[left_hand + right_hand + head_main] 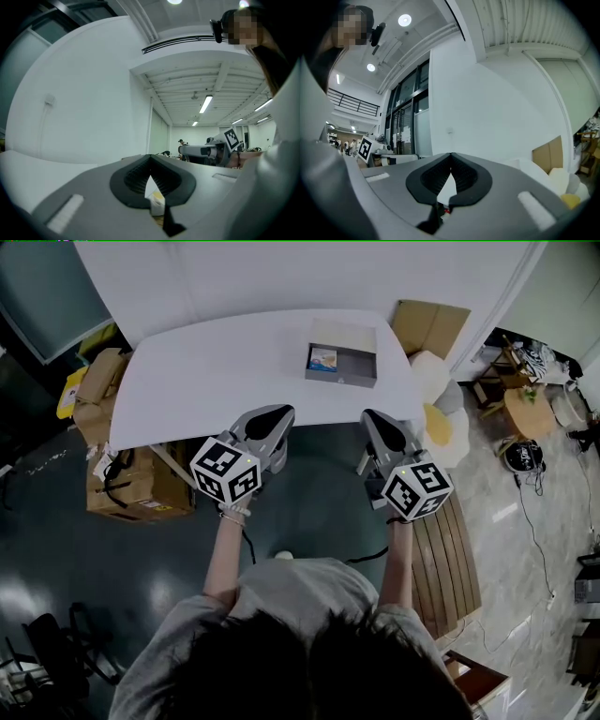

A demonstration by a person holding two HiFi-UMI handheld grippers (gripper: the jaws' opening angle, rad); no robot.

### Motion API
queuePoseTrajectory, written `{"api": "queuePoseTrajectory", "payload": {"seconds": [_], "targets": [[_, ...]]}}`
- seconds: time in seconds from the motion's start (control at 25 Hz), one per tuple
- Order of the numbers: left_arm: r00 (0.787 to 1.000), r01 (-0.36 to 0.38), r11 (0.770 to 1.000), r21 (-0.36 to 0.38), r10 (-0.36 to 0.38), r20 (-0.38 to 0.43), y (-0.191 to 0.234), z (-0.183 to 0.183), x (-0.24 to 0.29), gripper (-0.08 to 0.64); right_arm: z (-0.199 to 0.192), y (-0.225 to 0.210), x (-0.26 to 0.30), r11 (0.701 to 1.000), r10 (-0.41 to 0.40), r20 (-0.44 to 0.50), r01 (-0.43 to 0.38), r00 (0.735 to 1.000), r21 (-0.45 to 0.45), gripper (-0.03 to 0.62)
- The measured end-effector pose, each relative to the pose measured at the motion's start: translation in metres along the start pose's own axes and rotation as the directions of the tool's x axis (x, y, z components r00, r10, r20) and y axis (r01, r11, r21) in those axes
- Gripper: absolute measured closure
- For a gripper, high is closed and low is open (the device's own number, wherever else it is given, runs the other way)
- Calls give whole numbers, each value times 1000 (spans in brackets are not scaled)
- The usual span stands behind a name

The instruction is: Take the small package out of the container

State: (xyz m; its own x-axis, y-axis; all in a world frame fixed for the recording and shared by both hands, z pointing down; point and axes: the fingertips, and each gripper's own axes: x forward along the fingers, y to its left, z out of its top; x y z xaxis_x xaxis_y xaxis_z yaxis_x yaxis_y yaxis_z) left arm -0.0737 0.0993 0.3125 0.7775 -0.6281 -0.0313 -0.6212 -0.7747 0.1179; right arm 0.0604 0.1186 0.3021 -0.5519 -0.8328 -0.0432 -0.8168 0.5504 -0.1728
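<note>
A small blue and white package (322, 359) lies in the left end of an open grey container (359, 374) at the back right of the white table (206, 371). Both grippers hang level just short of the table's front edge, well apart from the container. My left gripper (273, 414) is shut with nothing between its jaws, and its closed tips (150, 158) fill the left gripper view. On the other side my right gripper (373, 415) is also shut and holds nothing; in the right gripper view (451, 154) its jaws meet. Neither gripper view shows the container.
Cardboard boxes (131, 479) sit on the floor at the table's left corner. More cardboard (429, 326) leans behind the table's right end, beside white foam pieces (441, 423). A slatted wooden bench (452, 559) stands at my right. Cables cross the floor further right.
</note>
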Motion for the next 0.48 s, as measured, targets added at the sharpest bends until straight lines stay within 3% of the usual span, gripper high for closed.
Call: {"api": "queuePoseTrajectory", "payload": {"seconds": [0.48], "targets": [[999,-47,998,-37,46,-18,13,-16,17,568,-12,-22,18,999,27,-25,-26,999,37,578]]}}
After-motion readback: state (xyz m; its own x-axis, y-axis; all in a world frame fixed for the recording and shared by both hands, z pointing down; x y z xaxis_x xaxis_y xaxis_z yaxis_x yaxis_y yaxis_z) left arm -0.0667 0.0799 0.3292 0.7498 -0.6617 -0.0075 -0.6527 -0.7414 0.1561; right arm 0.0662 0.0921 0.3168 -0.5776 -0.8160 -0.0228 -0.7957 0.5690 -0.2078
